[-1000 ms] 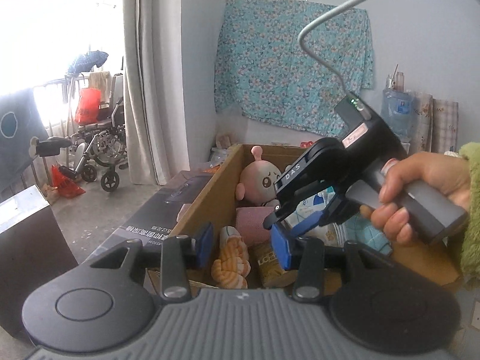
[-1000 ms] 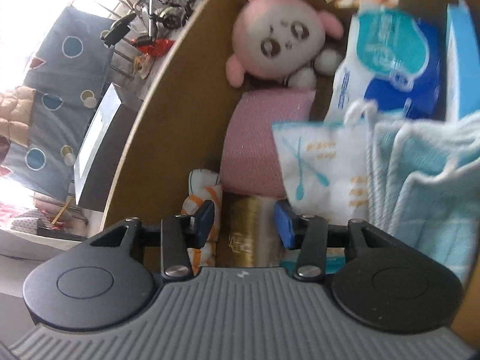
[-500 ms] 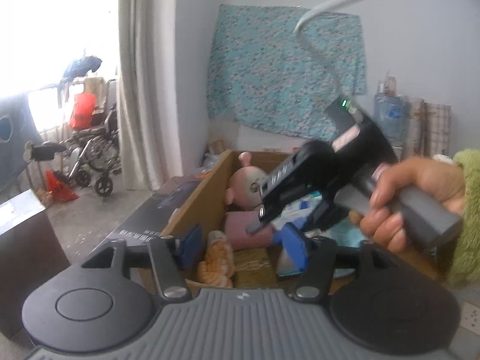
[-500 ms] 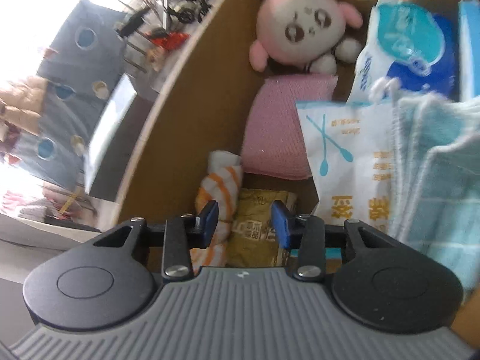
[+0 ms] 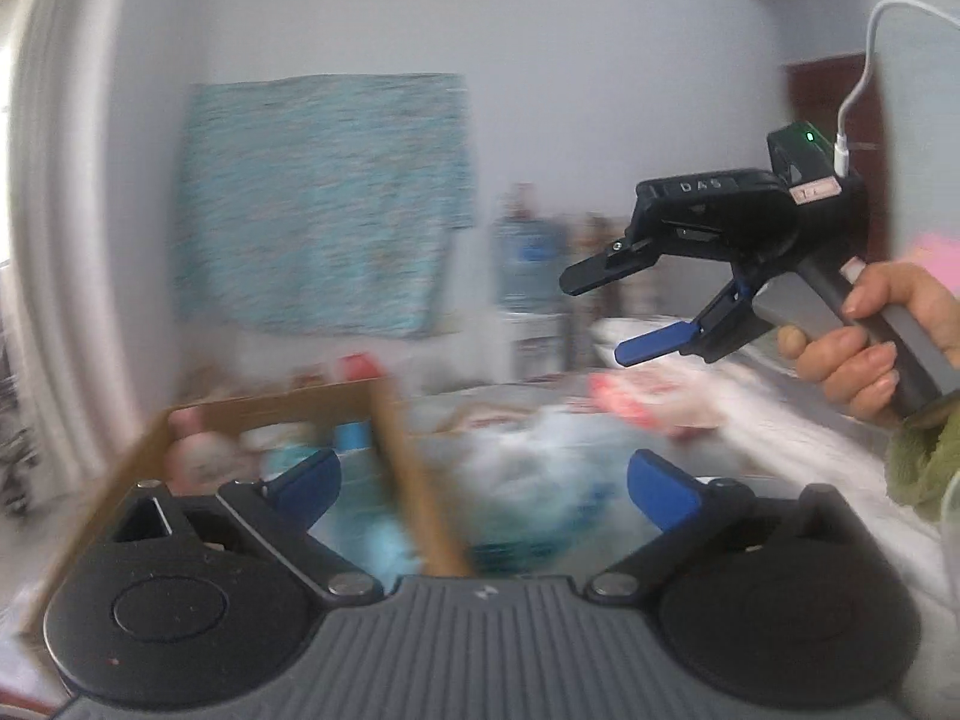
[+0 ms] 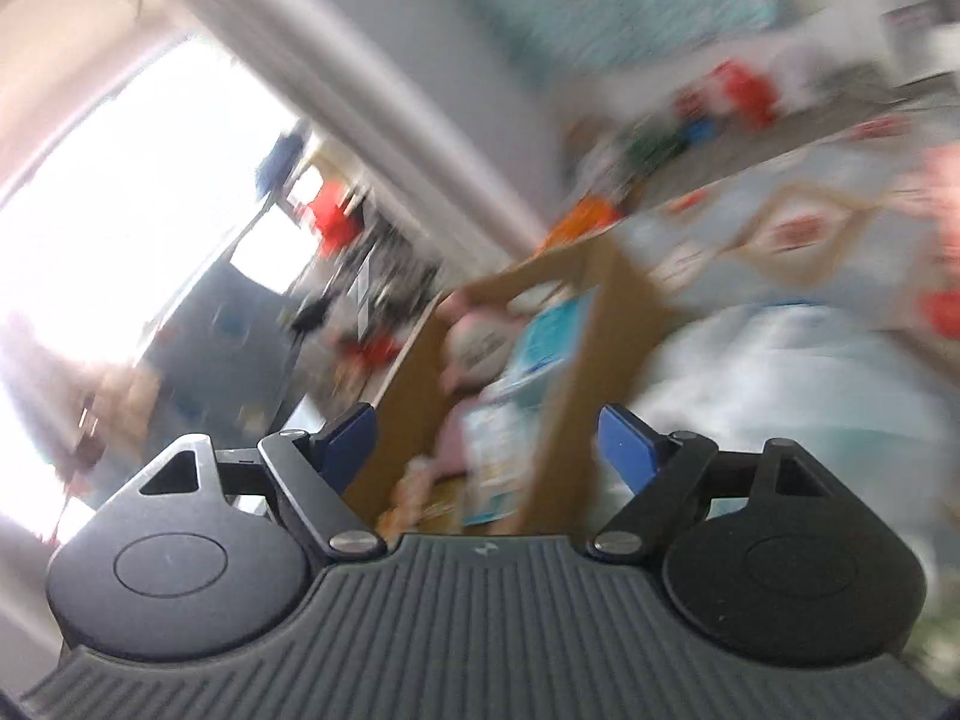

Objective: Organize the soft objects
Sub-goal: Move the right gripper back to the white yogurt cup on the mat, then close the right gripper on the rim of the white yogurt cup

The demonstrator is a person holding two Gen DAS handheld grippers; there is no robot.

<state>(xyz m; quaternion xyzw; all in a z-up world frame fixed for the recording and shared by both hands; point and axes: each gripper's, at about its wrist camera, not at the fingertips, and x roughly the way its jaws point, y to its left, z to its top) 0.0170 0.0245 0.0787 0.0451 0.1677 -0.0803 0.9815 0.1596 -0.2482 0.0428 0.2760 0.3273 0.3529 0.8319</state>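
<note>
**Both hand-held grippers open and empty beside the filled box**

The cardboard box (image 5: 390,438) stands at lower left in the left wrist view, with its right wall running up between the fingers of the left hand-held gripper (image 5: 483,480). Inside it lie the soft objects: a pink plush toy (image 5: 195,456) near the far left corner and blue-and-white packets (image 6: 540,348) beside it. Motion blur hides finer detail of the contents.

To the right of the box, a patterned bed cover (image 6: 780,228) carries a pale blue-white heap of cloth (image 5: 540,468), close against the box wall.

The left hand-held gripper has just been opening. Its blue pads (image 5: 663,489) stand wide apart, and nothing is clamped between them.

The right hand-held gripper (image 5: 624,312) is held in the air at the right of the left wrist view, above the bed, by a hand (image 5: 870,348) with a green sleeve (image 5: 924,456). Its jaws have also just been opening; they are spread and empty. A white cable (image 5: 870,42) is plugged into its rear.

A floral blue cloth (image 5: 318,198) hangs on the wall behind the box.
</note>
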